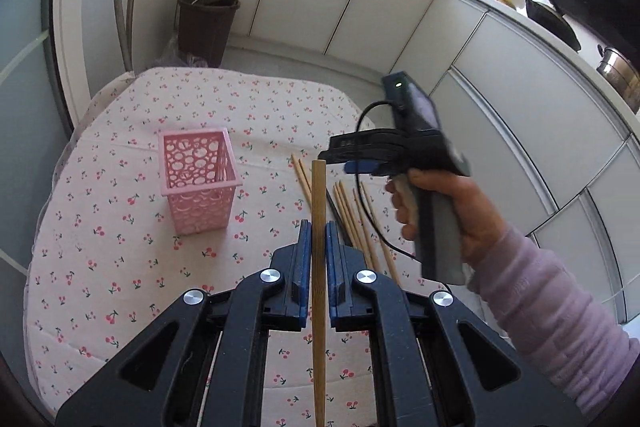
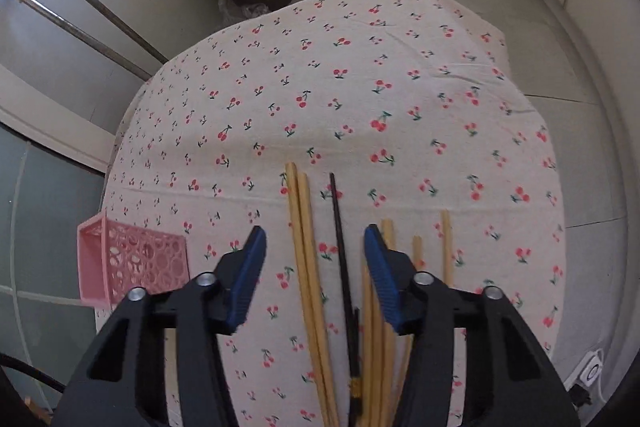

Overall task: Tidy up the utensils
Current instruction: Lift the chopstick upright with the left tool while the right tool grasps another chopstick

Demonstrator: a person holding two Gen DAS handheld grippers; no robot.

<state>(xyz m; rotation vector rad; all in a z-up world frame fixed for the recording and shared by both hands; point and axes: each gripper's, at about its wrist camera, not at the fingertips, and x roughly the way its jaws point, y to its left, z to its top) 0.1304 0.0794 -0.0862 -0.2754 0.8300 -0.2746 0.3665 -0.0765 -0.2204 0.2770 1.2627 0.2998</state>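
My left gripper (image 1: 319, 231) is shut on a wooden chopstick (image 1: 319, 195) that points up and away, held above the table to the right of the pink perforated basket (image 1: 197, 179). The basket also shows in the right wrist view (image 2: 132, 263) at the left. My right gripper (image 2: 315, 241) is open and empty, hovering over several wooden chopsticks (image 2: 304, 247) and one black chopstick (image 2: 340, 235) lying on the cherry-print tablecloth (image 2: 360, 87). In the left wrist view the right gripper (image 1: 352, 163) sits above those loose chopsticks (image 1: 352, 215).
A dark bin (image 1: 208, 23) stands on the floor beyond the table's far edge. White cabinets (image 1: 520, 87) run along the right, with pans on the counter. Two metal poles (image 2: 80, 23) lean at the left.
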